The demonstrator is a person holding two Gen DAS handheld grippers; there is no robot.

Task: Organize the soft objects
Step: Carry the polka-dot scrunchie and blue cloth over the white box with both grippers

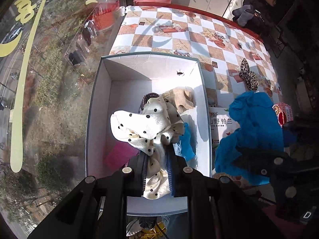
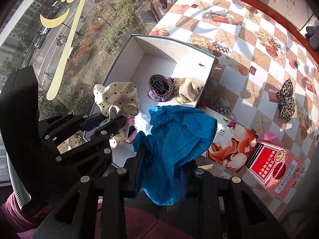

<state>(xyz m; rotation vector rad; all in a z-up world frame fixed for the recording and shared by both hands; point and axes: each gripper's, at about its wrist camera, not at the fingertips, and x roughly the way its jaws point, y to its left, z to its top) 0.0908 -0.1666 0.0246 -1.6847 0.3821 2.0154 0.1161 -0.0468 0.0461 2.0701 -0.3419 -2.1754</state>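
The cream polka-dot scarf (image 1: 147, 123) hangs bunched above the open white box (image 1: 99, 103), pinched in the left gripper (image 1: 157, 171), whose fingers are closed tight on its lower folds. Just beside it, over the box's near right corner, the blue cloth (image 2: 175, 139) droops from the right gripper (image 2: 162, 177), those fingers likewise clamped on the fabric with only a narrow gap between them.

Inside the box, toward the right wall, a dark rolled item in a purple crocheted holder (image 2: 160, 88) and a beige folded cloth (image 2: 189, 92) already lie side by side. A pink piece (image 1: 119, 155) and a scrap of blue (image 1: 186, 143) show on the box floor under the scarf. So some things seem sorted already, two more are in hand over the box and not yet set down, and the leopard-print scrunchie (image 2: 286, 99) lies out on the checked tabletop (image 2: 249, 39), well apart from the box; it looks like the soft piece left to collect.

Between box and scrunchie lies a flat printed pack (image 1: 223, 127) bearing the Chinese characters 山野铃兰, with smaller print too fine to read. Near it stands a red and white patterned carton (image 2: 273, 169) with Chinese lettering on a red panel and a barcode; I cannot make out its wording. Large yellow characters (image 1: 24, 12) are stuck on the window glass, only partly in view.
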